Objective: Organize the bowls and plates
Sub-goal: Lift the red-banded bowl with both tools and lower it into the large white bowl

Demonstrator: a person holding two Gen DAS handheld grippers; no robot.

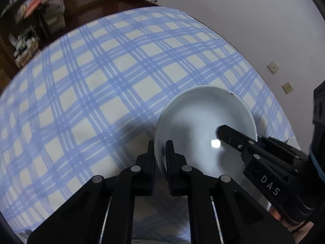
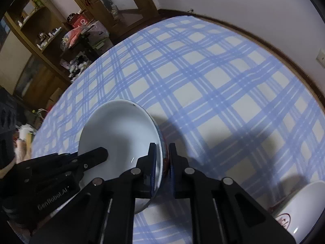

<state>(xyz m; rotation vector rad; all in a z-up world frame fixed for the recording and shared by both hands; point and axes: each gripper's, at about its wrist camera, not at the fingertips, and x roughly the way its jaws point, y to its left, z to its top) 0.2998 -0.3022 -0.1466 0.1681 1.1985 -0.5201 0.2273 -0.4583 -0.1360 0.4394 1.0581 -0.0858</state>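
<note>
Bowl [image 1: 203,126] first: it is white inside and sits on the blue checked tablecloth [image 1: 101,81], and you hold it from two sides at once.

Your left gripper [image 1: 160,152] is pinched tight on the bowl's rim. One finger sits inside the bowl and the other sits outside, with the thin wall squeezed between them. From this side, the rest of the bowl spreads out ahead of the fingers and off to their right.

Your right gripper [image 2: 162,158] is pinched tight on the rim too, on the other side of the bowl. Again one finger is inside and one is outside. From here the bowl [image 2: 117,134] lies ahead of the fingers and to their left. You can see a bit of red and blue pattern on the outside wall, right between the pads.

Each camera also sees the other gripper reaching over the far rim, with one black finger lying inside the bowl.

You cannot tell if the bowl's bottom is on the cloth or just above it.

A second white bowl [image 2: 304,203] with a red mark on its side stands well off to the right of your right fingers, near the picture's edge.

Past the table edge are a wooden shelf [image 2: 40,40] with small things on it and a plain wall [image 1: 223,10].
</note>
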